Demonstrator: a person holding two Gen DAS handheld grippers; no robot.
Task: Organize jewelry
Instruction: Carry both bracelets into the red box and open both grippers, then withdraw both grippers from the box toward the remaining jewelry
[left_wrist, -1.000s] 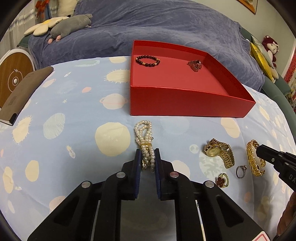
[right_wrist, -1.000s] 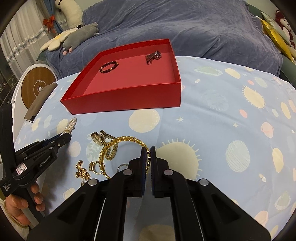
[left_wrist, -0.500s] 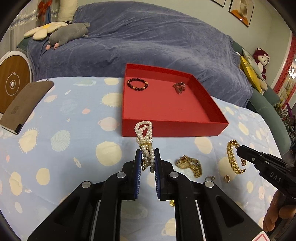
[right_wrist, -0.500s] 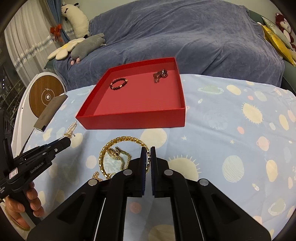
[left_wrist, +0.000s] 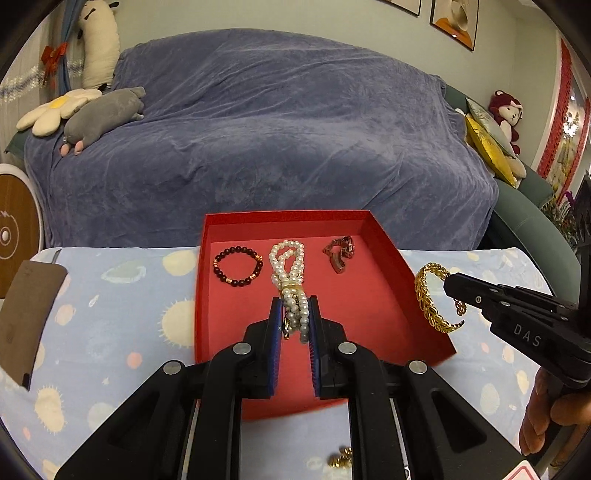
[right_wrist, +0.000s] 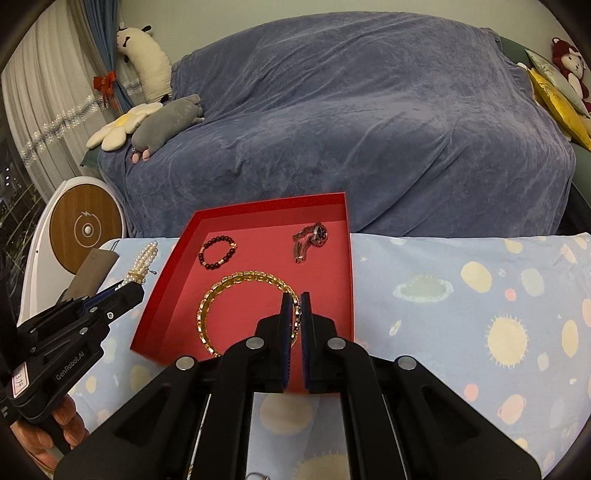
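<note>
my left claw (left_wrist: 293, 321) is clamped on a multi-strand white pearl bracelet with a gold clasp (left_wrist: 290, 271), which hangs in the air in front of the shallow red cardboard tray (left_wrist: 424, 284). my right claw (right_wrist: 297, 314) is pinched narrow on a wide gold chain-link bangle (right_wrist: 221, 295), held up over the near part of the same tray.

already lying in the tray are a dark red beaded bracelet (left_wrist: 238, 267) at the back left and a rose-toned metal wristwatch (right_wrist: 310, 238) at the back right, so i judge two pieces are sorted and two more are on their way in.

what is left: setting these two down inside the tray and letting go, then fetching whatever remains on the worktop with its pale blue planet-print cloth (right_wrist: 461, 295). a small gold piece (left_wrist: 340, 456) shows low in my left view, blurred, so i cannot tell what it is.
</note>
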